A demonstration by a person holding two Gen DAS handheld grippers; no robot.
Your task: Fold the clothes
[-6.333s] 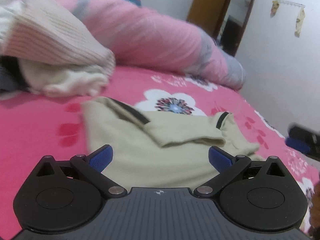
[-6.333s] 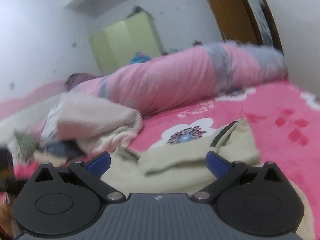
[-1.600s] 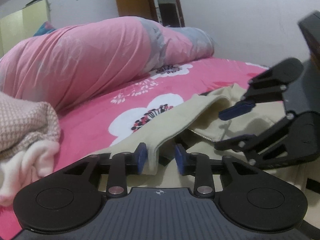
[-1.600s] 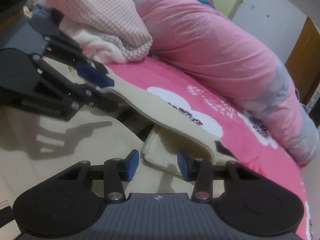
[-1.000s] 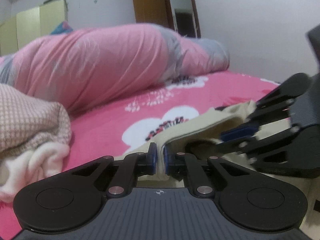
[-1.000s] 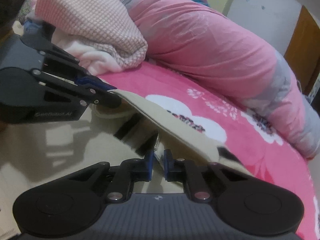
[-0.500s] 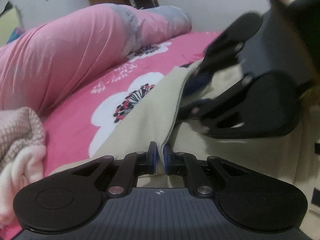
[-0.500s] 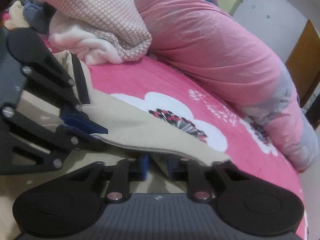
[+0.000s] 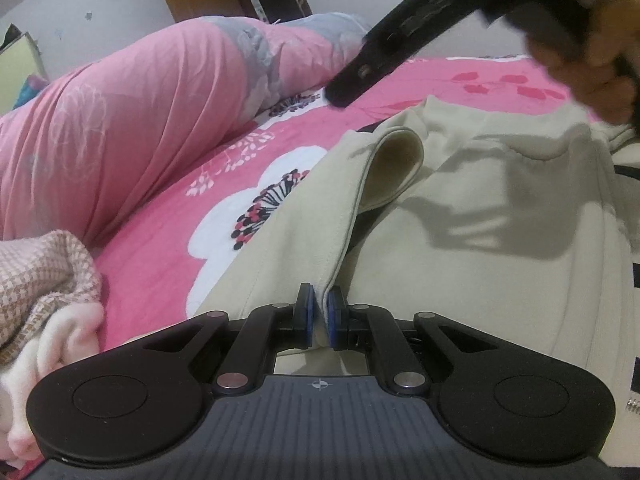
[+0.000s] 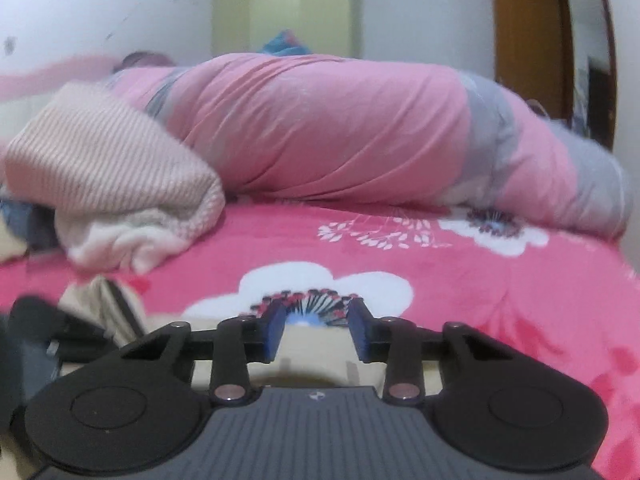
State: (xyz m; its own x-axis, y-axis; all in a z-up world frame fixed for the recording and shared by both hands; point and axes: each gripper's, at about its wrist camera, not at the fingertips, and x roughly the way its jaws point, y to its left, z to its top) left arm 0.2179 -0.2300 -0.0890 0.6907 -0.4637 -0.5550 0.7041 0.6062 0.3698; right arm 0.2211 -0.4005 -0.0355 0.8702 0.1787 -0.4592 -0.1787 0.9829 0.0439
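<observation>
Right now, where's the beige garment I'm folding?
In the left wrist view the beige garment lies on the pink floral bedsheet, filling the right half, its folded edge pinched in the left gripper, right of the pink knit pile.

Black left claw (image 9: 319,312), blue pads (image 9: 306,314), silver pivot screws, ribbed grey body, bare-skinned right hand (image 9: 600,36)

One beige garment (image 9: 500,280), one rolled pink quilt (image 10: 340,128), one pile of knitwear (image 10: 108,184), two tongs (image 9: 319,314) (image 10: 316,330).
</observation>
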